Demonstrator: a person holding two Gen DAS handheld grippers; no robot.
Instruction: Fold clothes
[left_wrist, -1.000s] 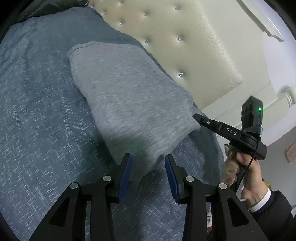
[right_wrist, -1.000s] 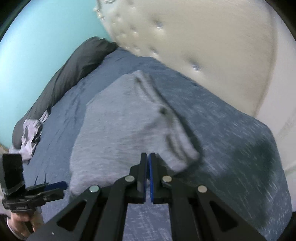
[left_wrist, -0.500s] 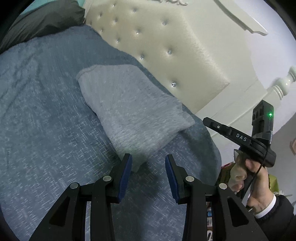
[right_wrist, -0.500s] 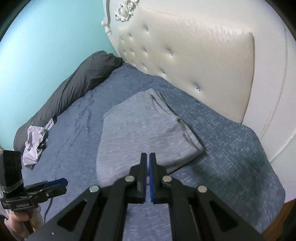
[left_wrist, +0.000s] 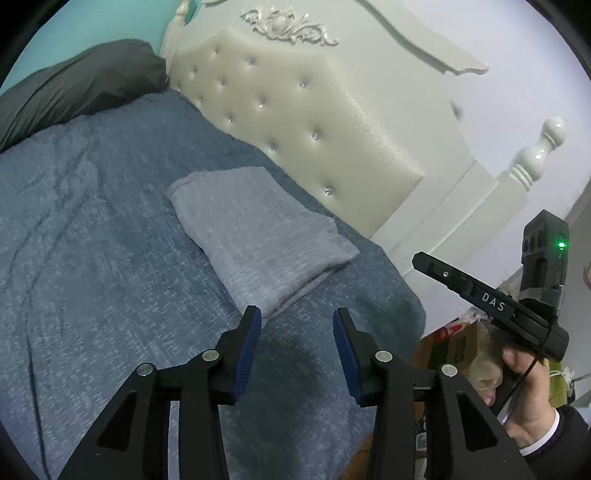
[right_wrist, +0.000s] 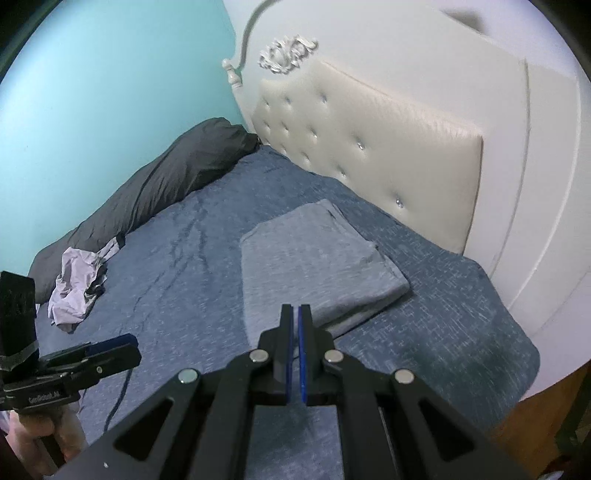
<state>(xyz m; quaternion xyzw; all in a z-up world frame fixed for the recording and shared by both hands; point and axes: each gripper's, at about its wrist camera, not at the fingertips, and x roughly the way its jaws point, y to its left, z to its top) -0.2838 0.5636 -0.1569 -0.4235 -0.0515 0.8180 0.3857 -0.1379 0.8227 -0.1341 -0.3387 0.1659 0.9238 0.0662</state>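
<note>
A: Where did the grey garment lie?

B: Folded flat on the bed, near the headboard edge, toward the bed's near corner. I judged the fold finished and both tools drawn clear of it.

A: Fingers?

B: My left gripper had just been opening; its fingers stood partly apart with nothing between them, only bedcover below. My right gripper was closed, pads together, holding nothing.

A: Orientation?

B: Its long axis ran roughly along the headboard; the layered short end pointed at the near corner.

A: Anything else?

B: A crumpled pale garment waited by the dark pillow.
</note>
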